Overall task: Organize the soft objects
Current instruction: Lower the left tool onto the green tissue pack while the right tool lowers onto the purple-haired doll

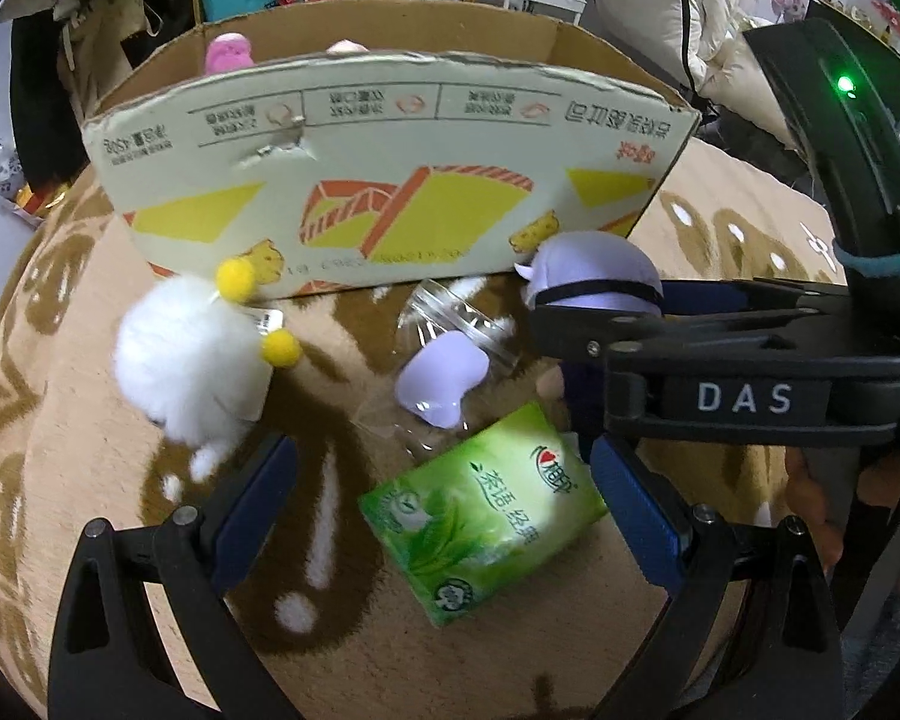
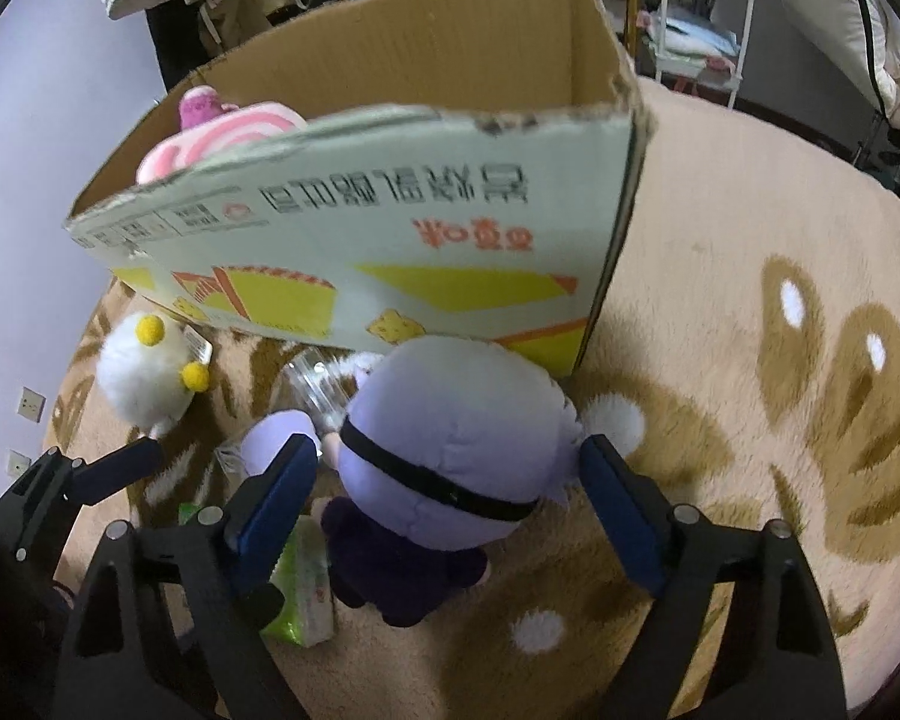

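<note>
Purple plush doll (image 2: 450, 450): soft, light, compressible; best taken across head.
Right gripper (image 2: 450, 516): spread wide, straddling doll, not pinching.
Left gripper (image 1: 444, 516): spread wide over tissue pack (image 1: 480, 516).

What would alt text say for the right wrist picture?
Open right gripper straddles a purple doll lying on a tan rug, below a cardboard box holding a pink plush. A white fluffy toy lies left.

Open carpet (image 2: 750, 228) right of cardboard box (image 2: 354, 252); toys crowding its front.
</note>
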